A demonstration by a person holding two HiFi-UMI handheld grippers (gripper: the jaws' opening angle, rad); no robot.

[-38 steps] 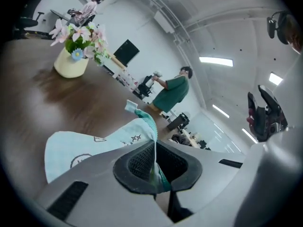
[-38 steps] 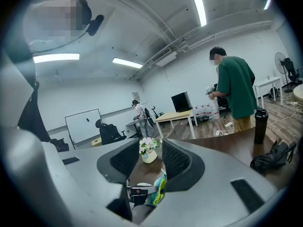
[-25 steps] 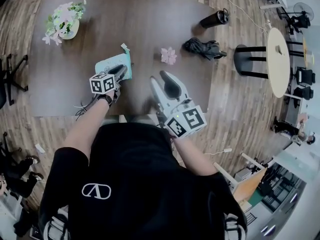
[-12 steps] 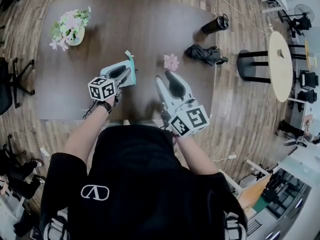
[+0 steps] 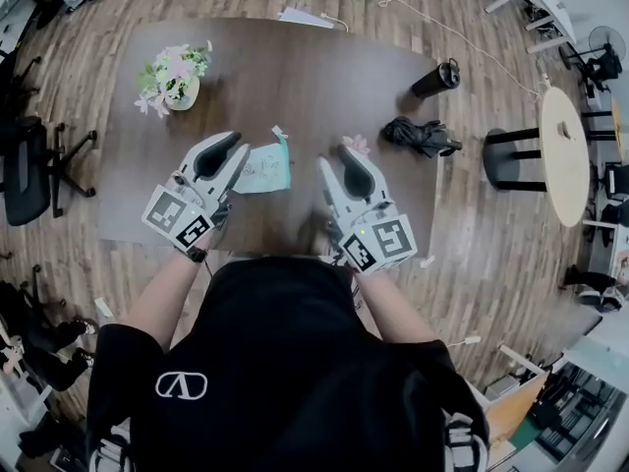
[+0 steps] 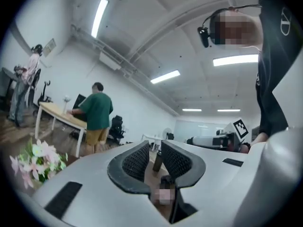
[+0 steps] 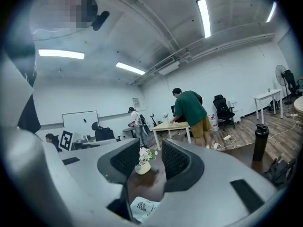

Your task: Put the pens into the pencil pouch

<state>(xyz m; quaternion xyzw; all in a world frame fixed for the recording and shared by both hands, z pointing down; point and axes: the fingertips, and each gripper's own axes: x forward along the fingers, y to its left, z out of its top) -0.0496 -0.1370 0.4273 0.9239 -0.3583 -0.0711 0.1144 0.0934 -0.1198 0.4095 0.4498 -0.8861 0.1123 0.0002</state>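
So, far left: a flower vase [image 5: 175,75] stands on the dark table [image 5: 295,67], well apart from the work.
Left gripper [image 6: 154,149]: I hold it level, above the table and clear of it. Its jaws stand narrowly apart with nothing between them, and they have just been closing a little on air.
Pencil pouch [image 5: 263,168]: it lies flat on the table between my two grippers, just beside the tip of the left one. Neither gripper touches it. I cannot tell from here whether its mouth is open.
Pens: I see none on the table or in either gripper, so they may be inside the pouch or hidden from me.
Pink thing [image 5: 357,146]: small, on the table just past the tip of my right tool. It looks like a paper flower, not a pen.
Right gripper [image 7: 150,148]: also level and off the table, with its jaws a modest gap apart and empty. The vase and the pouch show through the gap.
Far right: a black bundle [image 5: 421,136] and a dark bottle [image 5: 435,78] sit near the table's edge.
Step in hand: I judge this a pause with both tools empty, either between pens or after the last one.
Next move: I need to look for any pen left. If one remains, I spread one tool's jaws, bring it down over the pen and steady the pouch with the other.
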